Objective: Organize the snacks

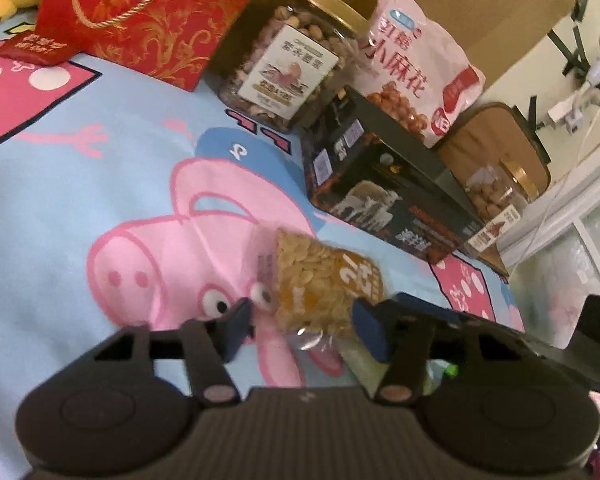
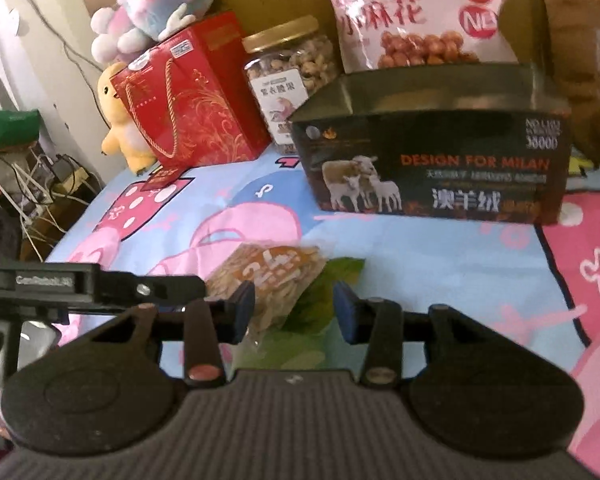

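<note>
Cartoon-pig bedsheet (image 1: 60,184) covers the whole work surface, snacks lined up along the back against a cardboard box. Left to right back there: red gift bag (image 1: 140,12), nut jar (image 1: 288,68) with gold lid, pink snack bag (image 1: 412,68), dark box (image 1: 384,176) with sheep on it, second small jar (image 1: 496,196) near the edge.

Target looks like the seed bar packet (image 1: 324,284), lying flat on the sheet in front of the dark box, well apart from the row. A green packet (image 2: 320,296) lies partly under or beside it, can't tell which.

My left gripper (image 1: 304,328) has its fingers spread, packet sitting between them, not pinched yet; its near clear-wrap end is closest to my pads. My right gripper (image 2: 294,308) is also spread, hovering right by the same packet, left pad just beside or touching its edge, unclear.

Risks, my guess:
- both grippers crowd one packet, so fingers could collide
- closing on the slick clear wrap end only could let it slip or tear
- closing could drag the green packet along
- soft sheet could bunch up under the pads
- the small jar sits near the bed edge, so a bump might send it off
</note>
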Motion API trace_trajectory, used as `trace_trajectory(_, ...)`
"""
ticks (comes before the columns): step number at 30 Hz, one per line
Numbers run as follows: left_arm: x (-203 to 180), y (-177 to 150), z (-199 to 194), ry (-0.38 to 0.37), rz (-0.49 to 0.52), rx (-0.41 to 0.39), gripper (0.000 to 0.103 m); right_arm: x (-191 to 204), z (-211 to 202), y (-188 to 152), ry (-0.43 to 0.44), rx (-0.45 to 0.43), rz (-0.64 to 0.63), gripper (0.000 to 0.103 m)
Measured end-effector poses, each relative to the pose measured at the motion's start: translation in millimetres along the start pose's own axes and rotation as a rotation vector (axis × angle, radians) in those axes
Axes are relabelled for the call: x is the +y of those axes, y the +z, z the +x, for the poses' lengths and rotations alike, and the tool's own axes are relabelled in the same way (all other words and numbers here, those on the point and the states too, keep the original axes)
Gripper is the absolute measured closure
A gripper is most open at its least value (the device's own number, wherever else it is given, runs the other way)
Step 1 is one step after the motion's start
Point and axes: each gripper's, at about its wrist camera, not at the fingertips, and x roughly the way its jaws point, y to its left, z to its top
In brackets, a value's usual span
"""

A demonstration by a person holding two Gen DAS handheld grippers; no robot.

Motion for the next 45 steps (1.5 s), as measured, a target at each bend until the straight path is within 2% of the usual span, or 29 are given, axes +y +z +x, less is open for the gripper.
trace_trajectory(1,0.3,-0.7,1.7,-0.018,-0.003,0.013,0.066,4.7,1.6,-1.7,-0.002,0.006,-0.022,0.071)
trace_trajectory(3,-1.0,-3.2,1.3,-0.023,-0.007,0.009,0.067,11.4,4.2,-4.7,-0.022,0.009,-0.06,0.075)
trace_trajectory(7,-13.0,-0.3,-13.7,-0.054,0.034,-0.026,0.072,13.5,-2.0,-3.8,-0.033,-0.036,-0.049,0.083)
trace_trajectory(11,-31.9,15.2,-24.8,-0.085,0.067,-0.065,0.072,12.2,-18.2,5.3,-0.027,-0.128,-0.039,0.083)
trace_trajectory(15,-63.1,45.0,-18.5,-0.099,0.11,-0.108,0.072,9.5,-33.0,27.8,-0.071,-0.224,-0.091,0.083)
trace_trajectory(20,-109.1,91.4,33.3,-0.1,0.168,-0.112,0.07,-19.2,-32.4,71.5,-0.192,-0.308,-0.112,0.083)
trace_trajectory(23,-125.0,99.6,74.6,-0.048,0.165,-0.074,0.059,-47.7,-22.6,87.4,-0.273,-0.299,-0.096,0.078)
trace_trajectory(24,-130.5,99.8,85.8,-0.029,0.181,-0.065,0.056,-55.1,-18.1,88.9,-0.304,-0.292,-0.095,0.071)
trace_trajectory(25,-133.8,99.9,92.4,-0.02,0.198,-0.046,0.056,-62.8,-12.0,89.5,-0.344,-0.28,-0.103,0.066)
trace_trajectory(27,-132.8,97.3,91.2,-0.029,0.191,-0.039,0.056,-77.1,-10.1,83.6,-0.393,-0.274,-0.081,0.064)
trace_trajectory(29,-127.8,89.7,71.9,-0.076,0.205,-0.061,0.056,-84.1,-25.7,72.7,-0.353,-0.301,-0.01,0.064)
trace_trajectory(31,-120.4,80.4,47.0,-0.085,0.223,-0.087,0.056,-81.6,-45.7,58.0,-0.296,-0.326,0.038,0.064)
trace_trajectory(33,-109.7,70.9,21.9,-0.09,0.244,-0.103,0.056,-75.5,-58.7,45.6,-0.23,-0.316,0.067,0.064)
trace_trajectory(35,-97.5,60.0,4.2,-0.06,0.254,-0.102,0.056,-69.6,-65.2,29.5,-0.136,-0.265,0.1,0.064)
trace_trajectory(38,-75.4,47.6,-5.7,-0.016,0.217,-0.071,0.056,-63.1,-55.6,10.9,-0.024,-0.161,0.16,0.064)
trace_trajectory(42,-46.5,34.5,-4.0,0.042,0.157,-0.02,0.052,-63.1,-25.8,2.0,0.043,-0.03,0.256,0.063)
trace_trajectory(45,-25.3,28.4,0.5,0.031,0.092,0.013,0.051,-63.2,-10.9,0.4,0.085,0.014,0.327,0.063)
